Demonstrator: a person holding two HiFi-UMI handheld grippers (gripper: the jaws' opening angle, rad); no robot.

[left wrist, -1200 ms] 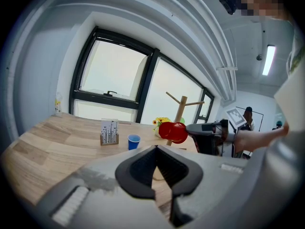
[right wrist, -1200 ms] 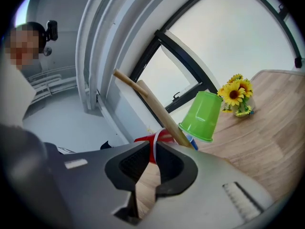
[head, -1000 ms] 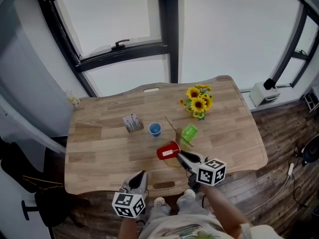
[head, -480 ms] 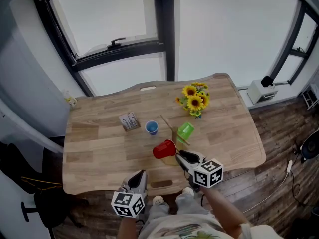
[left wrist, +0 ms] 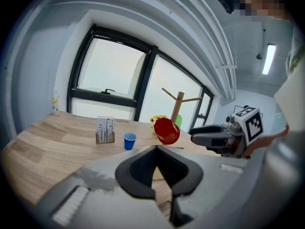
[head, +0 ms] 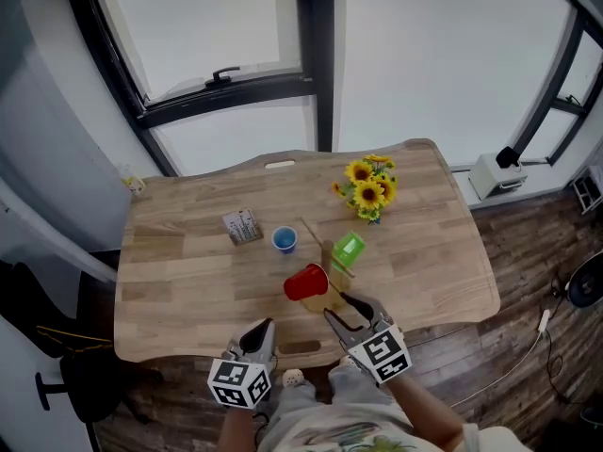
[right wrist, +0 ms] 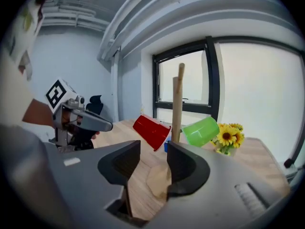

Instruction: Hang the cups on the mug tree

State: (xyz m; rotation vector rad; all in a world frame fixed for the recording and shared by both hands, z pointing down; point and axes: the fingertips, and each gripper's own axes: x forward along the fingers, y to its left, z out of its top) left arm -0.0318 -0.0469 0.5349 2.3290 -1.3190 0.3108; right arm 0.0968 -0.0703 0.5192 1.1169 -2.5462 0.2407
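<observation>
Hung on mug tree (right wrist: pixel 177 106): red cup (head: pixel 305 282), green cup (head: pixel 349 249); blue cup (head: pixel 283 240) remains; right gripper (head: pixel 341 309) just opened, empty; left gripper (head: pixel 263 330) pressed together

Right gripper (head: pixel 339 307): we see jaws, earlier clamped on red cup (head: pixel 305 282), just opened, nothing between them. We note gripper now rolled and drawn back toward us; cup hangs free on mug tree (head: pixel 327 250).

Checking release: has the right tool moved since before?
Yes: right tool backed off the mug tree toward the table edge; jaws just opened, nothing between.
</observation>
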